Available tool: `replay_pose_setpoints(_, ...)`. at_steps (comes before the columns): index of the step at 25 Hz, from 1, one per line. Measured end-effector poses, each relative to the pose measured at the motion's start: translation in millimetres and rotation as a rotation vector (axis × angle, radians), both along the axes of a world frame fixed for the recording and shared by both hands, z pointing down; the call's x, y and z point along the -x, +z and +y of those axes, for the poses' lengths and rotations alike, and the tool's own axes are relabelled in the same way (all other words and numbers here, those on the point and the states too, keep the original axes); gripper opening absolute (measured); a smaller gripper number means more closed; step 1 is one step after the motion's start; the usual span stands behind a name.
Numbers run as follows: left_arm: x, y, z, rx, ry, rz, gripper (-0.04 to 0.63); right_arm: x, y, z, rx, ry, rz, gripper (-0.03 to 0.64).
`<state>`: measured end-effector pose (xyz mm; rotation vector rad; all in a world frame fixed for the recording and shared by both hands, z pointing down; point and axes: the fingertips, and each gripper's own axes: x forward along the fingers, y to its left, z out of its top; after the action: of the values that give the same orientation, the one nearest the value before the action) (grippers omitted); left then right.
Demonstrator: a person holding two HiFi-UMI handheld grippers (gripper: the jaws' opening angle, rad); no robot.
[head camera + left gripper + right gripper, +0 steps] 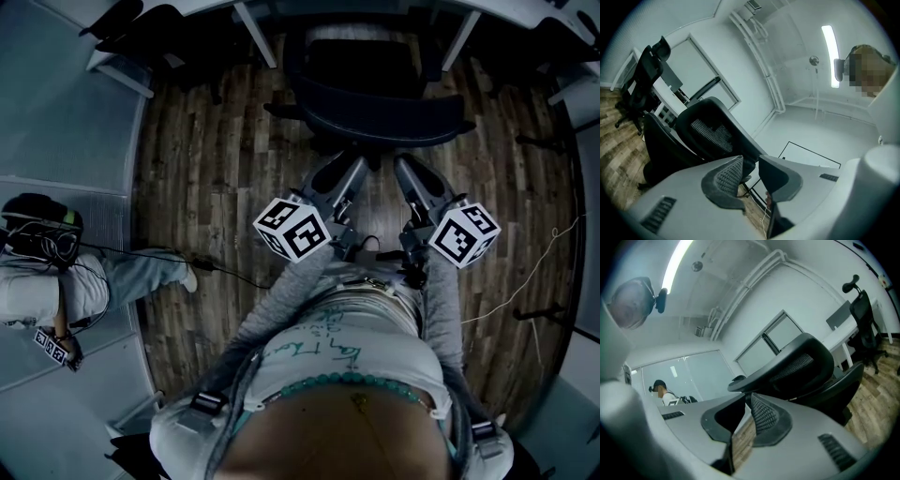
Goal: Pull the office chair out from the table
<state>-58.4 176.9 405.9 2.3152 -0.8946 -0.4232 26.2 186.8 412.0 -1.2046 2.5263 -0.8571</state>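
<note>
The black office chair [375, 89] stands tucked under the white table [255, 33] at the top of the head view, with its curved backrest [384, 127] towards me. Both grippers point level at that backrest's near rim. My left gripper [361, 167] sits left of centre, and my right gripper [401, 167] right of it. In the left gripper view the backrest's [712, 126] dark rim runs in between the left gripper's [751, 159] narrowly spaced pads. The right gripper view shows the backrest's [797, 366] rim caught at the right gripper's [746, 397] nearly closed tips.
A person [47, 281] sits on the floor at the left, and a dark cable [216, 267] runs across the wooden boards. Another black chair [141, 28] stands at the back left. A pale cord [525, 281] lies on the floor to the right. White table legs flank the chair.
</note>
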Motion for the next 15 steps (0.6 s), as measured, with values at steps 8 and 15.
replay_pose_setpoints(8,-13.1,4.2,8.8,-0.033,0.046,-0.078,0.026,5.1,11.5,6.8,0.002,-0.031,0.111,0.028)
replay_pose_setpoints(15,-18.0,7.2,8.7,-0.061,0.055,-0.166,0.011,11.1,15.6,4.7,-0.048,-0.031,0.243,0.026)
